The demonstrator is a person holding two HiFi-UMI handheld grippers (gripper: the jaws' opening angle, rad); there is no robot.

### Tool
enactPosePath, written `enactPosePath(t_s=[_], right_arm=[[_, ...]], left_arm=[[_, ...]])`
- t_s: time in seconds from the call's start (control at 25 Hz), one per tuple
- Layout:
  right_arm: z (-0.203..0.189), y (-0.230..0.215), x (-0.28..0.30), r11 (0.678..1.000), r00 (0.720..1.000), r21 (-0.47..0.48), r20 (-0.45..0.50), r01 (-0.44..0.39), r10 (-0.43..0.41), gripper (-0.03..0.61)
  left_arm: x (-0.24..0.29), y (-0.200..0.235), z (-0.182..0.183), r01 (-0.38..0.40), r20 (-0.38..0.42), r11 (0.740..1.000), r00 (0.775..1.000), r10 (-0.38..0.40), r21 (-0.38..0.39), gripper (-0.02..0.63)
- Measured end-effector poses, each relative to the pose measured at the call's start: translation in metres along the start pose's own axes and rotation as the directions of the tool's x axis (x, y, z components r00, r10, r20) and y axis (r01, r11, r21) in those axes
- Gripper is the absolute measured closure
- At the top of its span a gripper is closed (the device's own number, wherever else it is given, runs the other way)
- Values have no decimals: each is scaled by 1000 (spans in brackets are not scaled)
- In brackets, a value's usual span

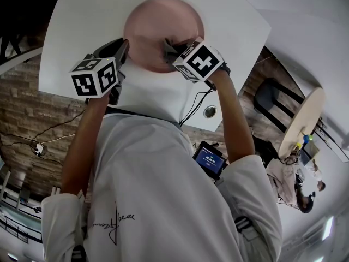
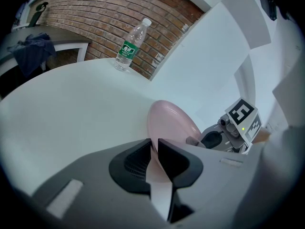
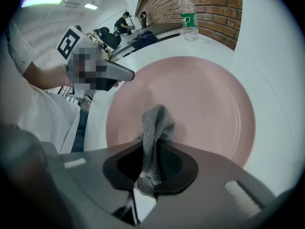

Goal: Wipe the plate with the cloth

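My left gripper (image 2: 153,146) is pinched narrow on the near rim of the pink plate (image 2: 174,123), which sits over the white table (image 1: 234,21) with its face turned up toward my right gripper (image 3: 155,149). That one is clamped on the grey cloth (image 3: 157,120), a bunched strip whose long axis runs straight out along the jaws. Its rounded, folded end points down at the plate's face, a little left of centre.
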State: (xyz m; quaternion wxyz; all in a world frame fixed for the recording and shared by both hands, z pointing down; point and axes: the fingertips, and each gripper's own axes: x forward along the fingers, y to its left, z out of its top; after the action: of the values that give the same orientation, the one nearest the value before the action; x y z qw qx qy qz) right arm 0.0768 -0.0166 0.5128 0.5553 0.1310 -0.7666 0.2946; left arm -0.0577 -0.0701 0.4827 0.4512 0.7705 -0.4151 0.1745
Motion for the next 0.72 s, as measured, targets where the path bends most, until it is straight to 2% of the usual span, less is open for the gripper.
enactPosePath(t_s=[0.72], right_arm=[[-11, -15, -6, 996, 995, -59, -73, 61, -66, 522]], left_arm=[[0, 0, -1, 2, 0, 1000, 1000, -2, 3, 549]])
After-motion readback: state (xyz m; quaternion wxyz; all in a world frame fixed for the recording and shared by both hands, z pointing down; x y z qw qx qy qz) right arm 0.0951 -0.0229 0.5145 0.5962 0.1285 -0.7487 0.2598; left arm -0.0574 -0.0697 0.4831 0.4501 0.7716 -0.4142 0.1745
